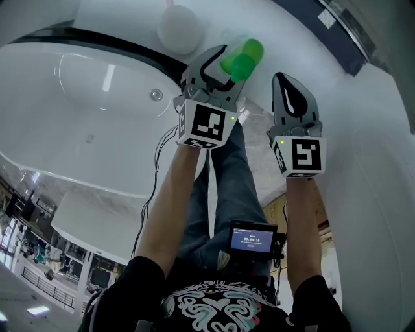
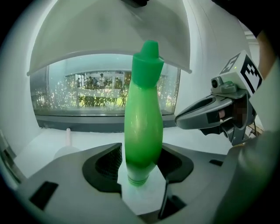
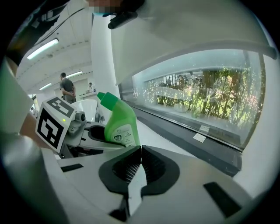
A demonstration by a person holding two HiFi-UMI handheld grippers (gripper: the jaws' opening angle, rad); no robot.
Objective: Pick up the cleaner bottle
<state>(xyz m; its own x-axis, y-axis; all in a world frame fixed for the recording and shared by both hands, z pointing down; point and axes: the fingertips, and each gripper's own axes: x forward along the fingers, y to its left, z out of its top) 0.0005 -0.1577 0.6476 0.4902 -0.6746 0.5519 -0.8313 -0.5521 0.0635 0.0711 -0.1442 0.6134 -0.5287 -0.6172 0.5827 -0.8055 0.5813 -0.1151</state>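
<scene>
Cleaner bottle [image 1: 243, 57] partly hidden inside spread left hand-held gripper [image 2: 141, 161]; right [image 3: 139, 164] pressed together.

Cleaner bottle [image 2: 143, 127] between jaws of left tool [image 1: 224, 71], right tool [image 1: 285, 81] beside it, bathtub [image 1: 78, 97] leftward

Stretching as a white ledge [image 1: 130, 16], curving past a bathtub [image 1: 97, 97]. Bearing a green cleaner bottle [image 1: 243, 57], standing upright. Also bearing a white rounded object [image 1: 178, 29], sitting at the bottle's ten o'clock.

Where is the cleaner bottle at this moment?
The cleaner bottle stands upright at the head view's top centre, on the ledge, between the left gripper's open jaws, the right gripper to its right.
</scene>
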